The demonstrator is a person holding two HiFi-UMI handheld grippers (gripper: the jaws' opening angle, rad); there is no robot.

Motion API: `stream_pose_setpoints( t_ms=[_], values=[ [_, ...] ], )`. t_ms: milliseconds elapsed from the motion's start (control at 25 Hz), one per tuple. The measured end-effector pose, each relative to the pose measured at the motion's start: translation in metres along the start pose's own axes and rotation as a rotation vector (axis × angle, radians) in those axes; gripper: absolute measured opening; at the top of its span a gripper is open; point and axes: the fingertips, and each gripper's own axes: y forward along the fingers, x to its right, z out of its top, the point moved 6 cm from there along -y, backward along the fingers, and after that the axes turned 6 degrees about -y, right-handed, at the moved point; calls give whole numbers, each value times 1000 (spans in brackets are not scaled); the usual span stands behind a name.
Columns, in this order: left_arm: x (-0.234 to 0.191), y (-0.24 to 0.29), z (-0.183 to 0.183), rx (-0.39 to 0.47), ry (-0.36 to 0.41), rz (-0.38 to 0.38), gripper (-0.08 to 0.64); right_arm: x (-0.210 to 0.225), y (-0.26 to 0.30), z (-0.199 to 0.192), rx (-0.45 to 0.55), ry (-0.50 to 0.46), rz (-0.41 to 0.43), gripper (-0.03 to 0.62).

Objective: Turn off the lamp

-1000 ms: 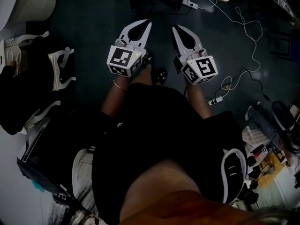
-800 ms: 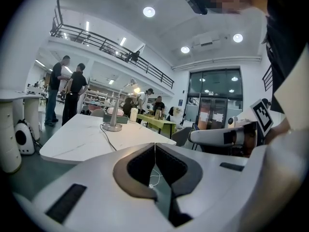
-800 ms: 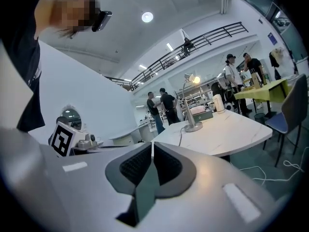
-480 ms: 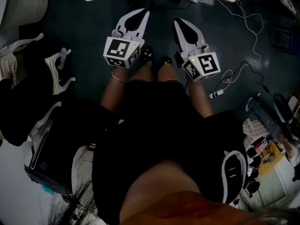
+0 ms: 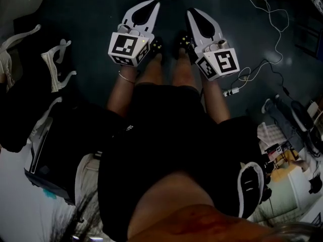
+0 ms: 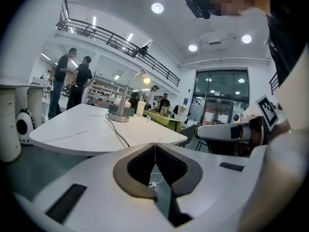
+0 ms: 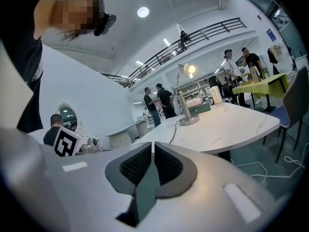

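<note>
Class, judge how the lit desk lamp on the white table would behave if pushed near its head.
The lamp stands tall and thin over a small round base, so a high push may tip it. Its arched neck probably flexes first. The cord running across the table may tug back slightly.

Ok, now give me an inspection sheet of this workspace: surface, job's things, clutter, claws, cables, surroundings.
Surface: white marble-look table, ahead of both claws.
Job's things: lamp standing on the table, lit.
Clutter: dark green box and white container behind the lamp.
Grippers: left claw shut, empty; right claw shut, empty; both short of the table.
Cables: lamp cord across the tabletop; white cable loose on the floor.
Surroundings: people standing beyond the table; balcony railing above.
</note>
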Motion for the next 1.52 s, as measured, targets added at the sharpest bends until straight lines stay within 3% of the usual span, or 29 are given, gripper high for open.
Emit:
stream_pose_setpoints(
  t_ms=[360,520,1080,1400,1520],
  values=[
    [-22,23,-45,-33,-11,127,6,39,23,-38,-12,9,2,-8],
    [-34,25,-59,-18,-50,165,6,46,33,-48,-25,24,23,-6],
    [-53,31,-89,32,-67,179,8,37,77,-77,-35,23,64,12],
    [-63,35,-105,38,-70,188,8,40,104,-93,-64,-58,64,26],
    [-63,36,-108,42,-82,189,8,41,114,-97,-73,-62,81,63]
  ],
)
